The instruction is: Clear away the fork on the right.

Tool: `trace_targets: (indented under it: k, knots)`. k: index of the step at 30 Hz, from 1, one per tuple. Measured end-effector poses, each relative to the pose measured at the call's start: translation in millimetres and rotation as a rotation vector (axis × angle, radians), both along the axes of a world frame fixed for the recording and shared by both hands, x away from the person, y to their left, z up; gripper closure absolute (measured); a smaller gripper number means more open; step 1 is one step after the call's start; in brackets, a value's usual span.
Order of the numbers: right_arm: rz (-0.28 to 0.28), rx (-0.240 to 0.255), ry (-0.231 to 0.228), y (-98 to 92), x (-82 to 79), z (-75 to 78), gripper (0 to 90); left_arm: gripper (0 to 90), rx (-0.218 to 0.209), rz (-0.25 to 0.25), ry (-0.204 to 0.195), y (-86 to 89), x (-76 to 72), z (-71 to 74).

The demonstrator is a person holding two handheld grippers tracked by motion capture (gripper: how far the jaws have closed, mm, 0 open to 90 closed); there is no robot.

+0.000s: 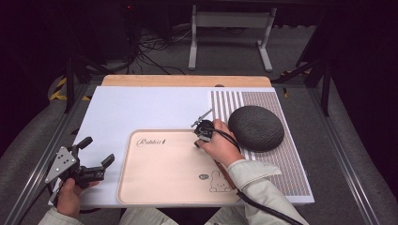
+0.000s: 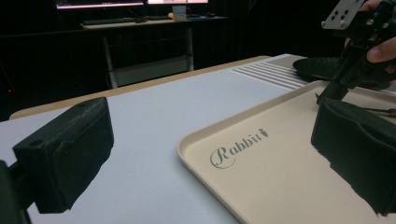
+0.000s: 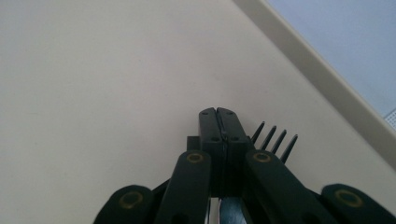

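High view: beige tray [image 1: 164, 164] near table front, script word and rabbit drawing printed on it; left gripper [image 1: 98, 157] off tray's left, jaws apart, empty; right gripper [image 1: 201, 136] at tray's far right corner beside dark round cushion [image 1: 256, 127]. Left gripper view: "Rabbit" [image 2: 238, 147] legible. Right gripper view: jaws pressed together; black fork [image 3: 275, 139] tines alongside, handle hidden, grip unclear.

Lab or test workspace, dim, dark surround. Beyond the left gripper [image 1: 96, 154], tangled cables [image 1: 150, 49] run over grey carpet past a white metal stand [image 1: 230, 35]. Black frame posts [image 1: 69, 79] and yellow-black hazard tape [image 1: 58, 89] sit to its far left. Ahead of its jaws, a desk [image 2: 154, 23] with lit monitors [image 2: 100, 3]. White mat [image 1: 141, 108] covers the table.
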State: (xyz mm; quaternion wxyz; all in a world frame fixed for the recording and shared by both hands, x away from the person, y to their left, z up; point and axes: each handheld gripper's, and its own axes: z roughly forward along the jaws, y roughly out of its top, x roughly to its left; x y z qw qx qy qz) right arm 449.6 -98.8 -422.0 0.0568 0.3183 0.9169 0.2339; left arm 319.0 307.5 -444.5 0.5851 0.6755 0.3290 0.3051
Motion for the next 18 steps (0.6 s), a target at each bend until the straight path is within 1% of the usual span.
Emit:
trace_targets:
  k: [3,8,16,18]
  knots:
    - [0.005,-0.005,0.004,1.4,0.6,0.2,90.0,0.0,-0.002,0.000,0.002,0.1,0.1,0.0]
    - [-0.006,-0.022,0.000,0.1,3.7,-0.7,90.0,0.0,-0.001,0.001,-0.002,0.4,-0.1,0.1]
    - [-0.061,-0.028,0.004,-8.5,9.1,-0.3,90.0,0.0,-0.001,0.000,-0.002,0.3,-0.3,0.2]
    - [-0.068,-0.031,0.002,-11.4,10.7,-0.2,90.0,0.0,-0.001,0.001,-0.002,0.4,-0.2,0.2]
